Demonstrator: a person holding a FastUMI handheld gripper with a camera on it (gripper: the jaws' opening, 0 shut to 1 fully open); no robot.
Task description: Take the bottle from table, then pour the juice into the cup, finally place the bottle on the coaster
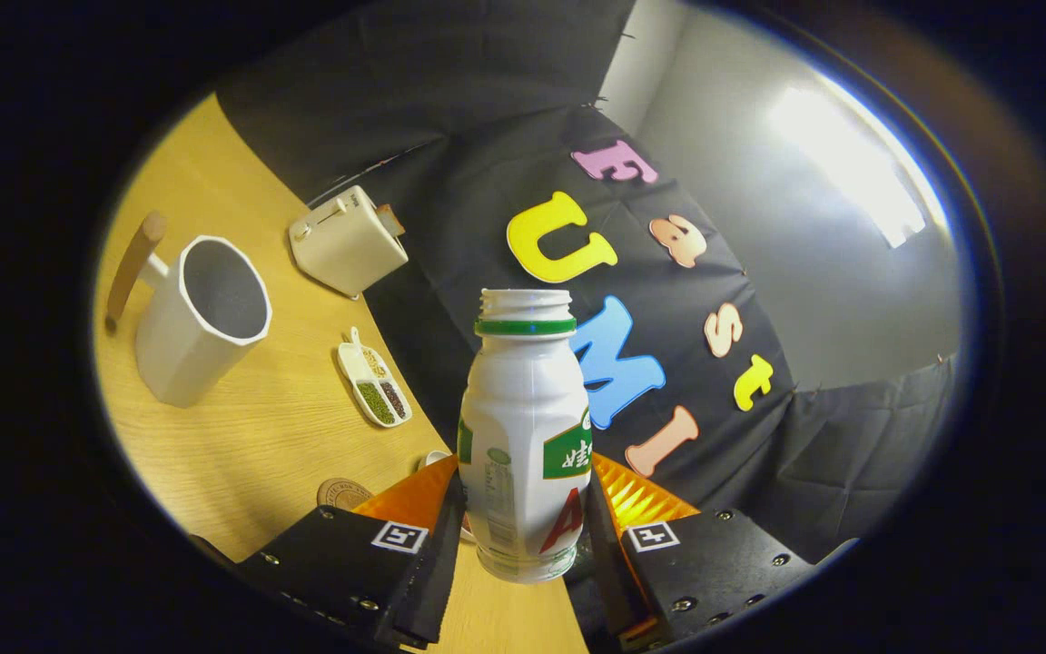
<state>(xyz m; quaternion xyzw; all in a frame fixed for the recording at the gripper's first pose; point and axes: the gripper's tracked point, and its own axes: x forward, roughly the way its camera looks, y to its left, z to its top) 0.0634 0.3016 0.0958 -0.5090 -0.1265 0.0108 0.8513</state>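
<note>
A white bottle [523,436] with a green neck ring and an open mouth stands between my fingers, lifted above the wooden table [241,436]. My gripper [525,509] is shut on the bottle, both fingers pressing its lower body. The view is rolled, so the table slants to the left of the bottle. A white cup [201,318] with a wooden handle stands on the table well beyond the left finger, its dark inside showing. A round brown coaster [343,493] lies on the table just beside the left finger.
A cream toaster [348,240] sits at the back of the table against the booth wall. A small white divided dish [374,379] with green and dark beans lies between the cup and the bottle. A small white thing [435,458] peeks out behind the left finger.
</note>
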